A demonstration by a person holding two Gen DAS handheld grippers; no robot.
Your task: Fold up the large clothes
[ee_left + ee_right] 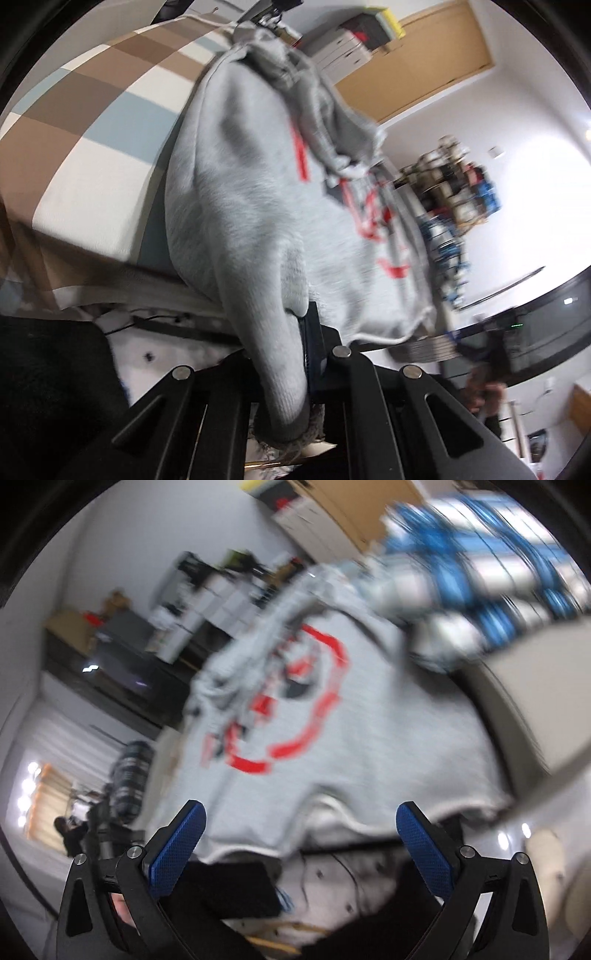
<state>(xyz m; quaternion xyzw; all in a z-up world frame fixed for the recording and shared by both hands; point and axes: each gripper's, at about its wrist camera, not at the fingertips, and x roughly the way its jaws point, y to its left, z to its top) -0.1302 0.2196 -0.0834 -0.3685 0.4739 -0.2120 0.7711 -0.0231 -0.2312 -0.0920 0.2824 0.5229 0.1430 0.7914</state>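
Observation:
A large grey sweatshirt (251, 192) with a red printed logo hangs stretched in front of me. My left gripper (291, 332) is shut on a ribbed grey cuff or hem of it, which runs down between the jaws. In the right wrist view the sweatshirt (369, 716) hangs with its logo facing the camera, its white-edged hem just beyond the fingertips. My right gripper (301, 814) is open and empty, its blue pads (177, 845) spread wide below the hem. Both views are blurred.
A checked brown, blue and white cloth (92, 110) covers the surface at the left. A blue plaid garment (480, 565) lies at the upper right. Boxes (343, 48) stand by a wooden door. Cluttered shelves (454, 177) are behind.

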